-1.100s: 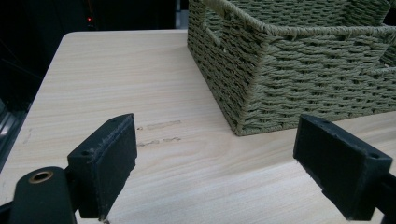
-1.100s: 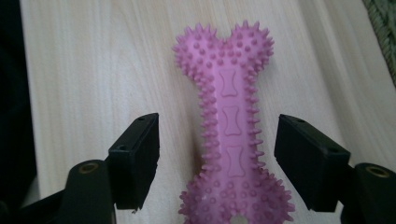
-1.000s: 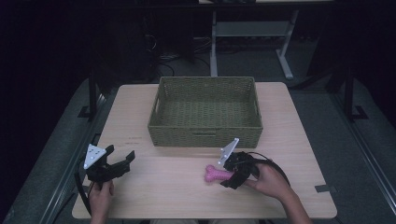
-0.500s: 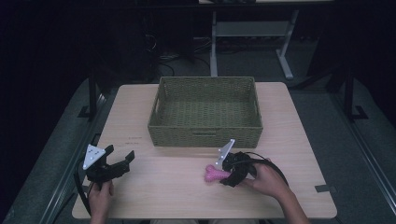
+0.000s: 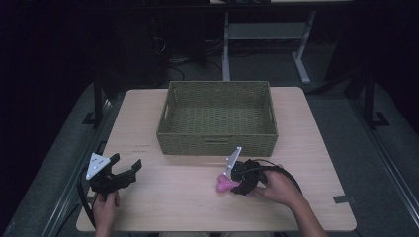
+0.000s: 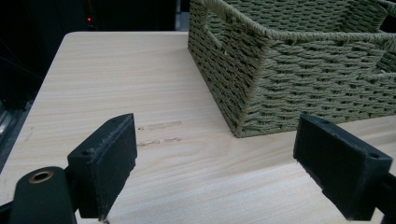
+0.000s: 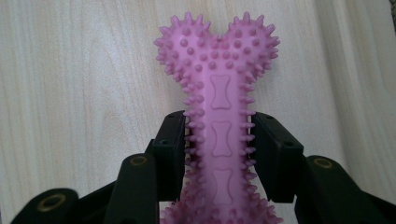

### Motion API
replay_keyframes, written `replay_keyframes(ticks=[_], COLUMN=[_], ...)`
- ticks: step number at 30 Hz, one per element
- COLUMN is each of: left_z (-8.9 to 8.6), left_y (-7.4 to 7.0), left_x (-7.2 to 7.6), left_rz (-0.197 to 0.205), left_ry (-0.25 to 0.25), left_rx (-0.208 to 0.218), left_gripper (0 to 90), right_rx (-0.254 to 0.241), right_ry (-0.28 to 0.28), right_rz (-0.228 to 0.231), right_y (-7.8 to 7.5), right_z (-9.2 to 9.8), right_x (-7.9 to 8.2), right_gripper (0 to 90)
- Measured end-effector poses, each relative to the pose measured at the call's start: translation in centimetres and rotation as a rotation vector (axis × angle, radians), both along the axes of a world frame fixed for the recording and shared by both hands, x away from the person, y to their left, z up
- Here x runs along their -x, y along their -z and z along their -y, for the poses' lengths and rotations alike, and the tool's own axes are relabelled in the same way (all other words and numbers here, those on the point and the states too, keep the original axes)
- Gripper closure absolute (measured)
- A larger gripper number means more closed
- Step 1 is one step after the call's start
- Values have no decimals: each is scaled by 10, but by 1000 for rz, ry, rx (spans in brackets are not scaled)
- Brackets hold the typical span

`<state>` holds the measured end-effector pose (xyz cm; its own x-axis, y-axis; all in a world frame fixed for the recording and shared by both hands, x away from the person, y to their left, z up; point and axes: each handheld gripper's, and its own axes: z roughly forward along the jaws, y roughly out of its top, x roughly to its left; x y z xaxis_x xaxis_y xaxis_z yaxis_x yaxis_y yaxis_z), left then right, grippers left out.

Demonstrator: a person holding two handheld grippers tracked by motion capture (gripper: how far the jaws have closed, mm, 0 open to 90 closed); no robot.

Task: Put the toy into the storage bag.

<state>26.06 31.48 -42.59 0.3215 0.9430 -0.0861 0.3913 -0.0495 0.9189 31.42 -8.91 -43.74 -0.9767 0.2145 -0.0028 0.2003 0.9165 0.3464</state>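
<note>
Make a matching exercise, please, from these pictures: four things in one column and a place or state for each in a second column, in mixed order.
Column one:
1. left tongs
2. right tongs
3. pink spiky bone toy
4. woven basket

Column two:
a. stands at the far middle of the table
b. open over bare wood
c. closed on the toy's shaft
d. lies on the table, gripped at both sides

Pairs: 1-b, 2-c, 3-d, 4-a

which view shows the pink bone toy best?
Right gripper view: the pink spiked bone toy is close up, its shaft clamped between the right gripper jaws. The high view shows it as a small pink blob.
</note>
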Motion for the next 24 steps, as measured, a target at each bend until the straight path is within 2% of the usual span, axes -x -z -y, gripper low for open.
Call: replay_keyframes(ticks=[7,13,15,17,21,22,24], left_z=[-1,-1,0,0,1,1,1], left_y=[0,0,0,0,0,0,0], left_x=[0,0,0,0,0,0,0], left_rz=[1,-1,0,1,2,1,2], left_ry=[-3,-2,-3,-3,-3,-2,-2], left_rx=[1,-1,-1,-1,2,-1,-4], left_gripper=[130,130,130,130,130,130,130], right_rx=[-13,-34,-39,-28,-53,-77,-80], right_ry=[-4,-12,-12,-25,-33,-31,-32], right_rz=[-21,-59,-66,-50,-45,-53,-53], right_y=[0,-1,-4,-14,-26,-34,-35], right_z=[2,9,11,13,15,17,18], right_x=[-2,-5,-5,-6,-10,-14,-15], right_gripper=[572,582,582,582,583,583,583])
